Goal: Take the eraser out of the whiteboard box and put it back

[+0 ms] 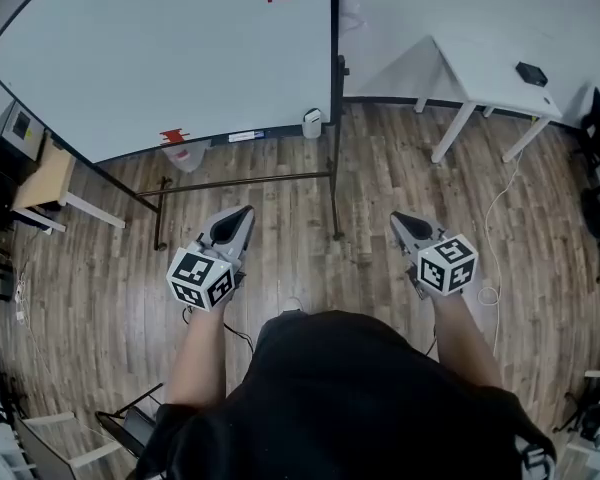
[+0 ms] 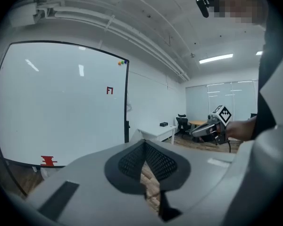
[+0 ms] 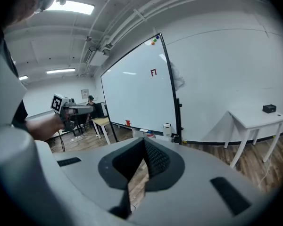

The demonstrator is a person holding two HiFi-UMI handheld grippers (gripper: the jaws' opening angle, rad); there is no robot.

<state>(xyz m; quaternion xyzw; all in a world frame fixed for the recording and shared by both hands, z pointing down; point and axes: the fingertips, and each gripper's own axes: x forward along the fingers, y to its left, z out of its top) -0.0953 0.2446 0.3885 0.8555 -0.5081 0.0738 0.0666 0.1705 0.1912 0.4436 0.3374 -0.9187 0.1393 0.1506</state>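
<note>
With left gripper (image 1: 240,213) and right gripper (image 1: 399,219) pressed together and empty, reach well ahead to whiteboard box (image 1: 311,123), roughly midway between both, at whiteboard (image 1: 160,48) lower right corner.

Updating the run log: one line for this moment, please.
phase: pre-reach | left hand-held gripper: shut, empty | right hand-held gripper: shut, empty | whiteboard: ahead, untouched

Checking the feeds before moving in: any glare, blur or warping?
Head view: sharp, evenly lit, but fisheye bows the edges of the whiteboard. Left gripper view: lamp reflections streak the whiteboard, corners black. Right gripper view: ceiling light blown out top left, corners black too.
</note>
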